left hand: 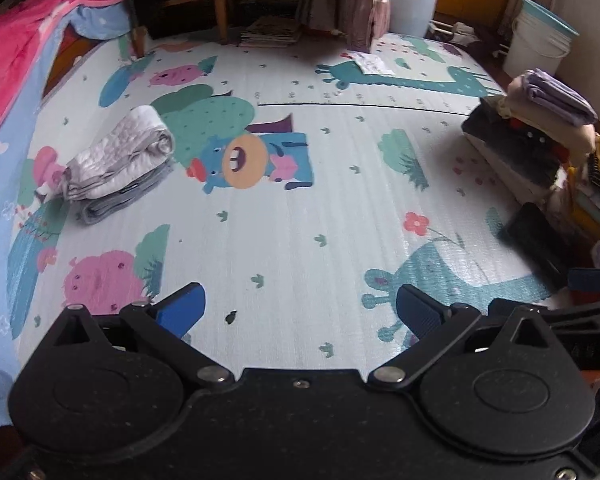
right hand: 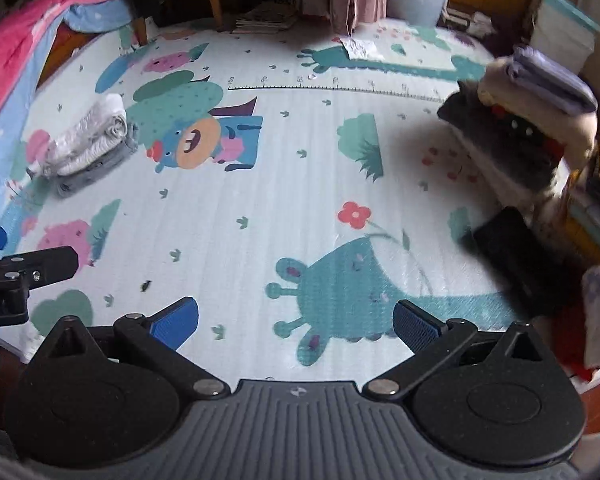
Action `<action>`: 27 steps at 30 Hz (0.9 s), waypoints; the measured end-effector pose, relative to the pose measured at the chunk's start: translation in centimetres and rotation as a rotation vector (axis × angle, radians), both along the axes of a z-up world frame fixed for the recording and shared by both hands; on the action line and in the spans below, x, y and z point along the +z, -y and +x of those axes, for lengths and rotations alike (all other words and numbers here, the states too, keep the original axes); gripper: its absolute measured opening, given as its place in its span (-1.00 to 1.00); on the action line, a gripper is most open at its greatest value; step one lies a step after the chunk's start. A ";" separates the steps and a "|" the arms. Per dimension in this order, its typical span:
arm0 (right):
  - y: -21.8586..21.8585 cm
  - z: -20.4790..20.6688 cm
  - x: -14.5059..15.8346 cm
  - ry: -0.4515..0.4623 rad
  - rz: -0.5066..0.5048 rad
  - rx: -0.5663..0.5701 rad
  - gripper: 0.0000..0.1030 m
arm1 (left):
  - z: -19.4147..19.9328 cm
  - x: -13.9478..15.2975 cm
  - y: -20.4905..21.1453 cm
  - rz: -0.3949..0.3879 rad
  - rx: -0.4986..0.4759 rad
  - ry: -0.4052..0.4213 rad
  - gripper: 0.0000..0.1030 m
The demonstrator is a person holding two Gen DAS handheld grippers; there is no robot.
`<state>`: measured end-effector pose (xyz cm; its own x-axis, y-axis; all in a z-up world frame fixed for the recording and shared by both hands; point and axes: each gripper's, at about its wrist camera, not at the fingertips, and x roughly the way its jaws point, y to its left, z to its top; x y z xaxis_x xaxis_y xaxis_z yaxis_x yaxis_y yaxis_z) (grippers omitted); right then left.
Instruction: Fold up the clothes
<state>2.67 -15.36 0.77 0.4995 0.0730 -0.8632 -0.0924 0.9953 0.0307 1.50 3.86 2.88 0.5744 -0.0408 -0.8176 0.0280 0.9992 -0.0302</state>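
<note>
A small folded pile (left hand: 118, 164) of white and grey clothes lies on the left, and a tall, messy stack of clothes (left hand: 540, 136) sits on the right.

The left gripper (left hand: 300, 312) and right gripper (right hand: 296, 320) both tilt downward, blue-padded fingers (left hand: 182, 308) spread wide, holding nothing.

centre lane: cartoon-printed foam play mat (left hand: 300, 220) bare from near edge to far edge, wide open passage
left side: folded white-and-grey quilted garments (left hand: 116, 168) on mat; pink-and-blue bedspread (left hand: 8, 92) walls off that edge
right side: tall stack of folded mixed-colour clothes (left hand: 540, 136), black flat object (left hand: 536, 240) just in front
far edge: white plastic buckets (left hand: 540, 40), wooden chair legs (left hand: 220, 12), crumpled white paper (left hand: 370, 62)
</note>
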 end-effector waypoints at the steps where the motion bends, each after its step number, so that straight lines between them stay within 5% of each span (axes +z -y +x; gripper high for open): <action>1: -0.3 -0.3 0.1 0.005 -0.006 0.008 1.00 | -0.1 -0.1 0.0 0.001 0.008 0.001 0.99; 5: -0.9 -1.3 0.8 0.025 -0.029 0.035 1.00 | -0.3 -0.5 0.6 0.052 0.008 -0.001 0.99; 16: -1.0 -2.5 -0.2 0.002 -0.043 0.004 1.00 | -1.3 -1.2 1.0 -0.018 -0.014 -0.039 0.99; 27: -0.4 -2.0 -0.8 -0.010 -0.033 -0.048 1.00 | -1.4 -1.2 1.9 0.032 -0.009 0.011 0.99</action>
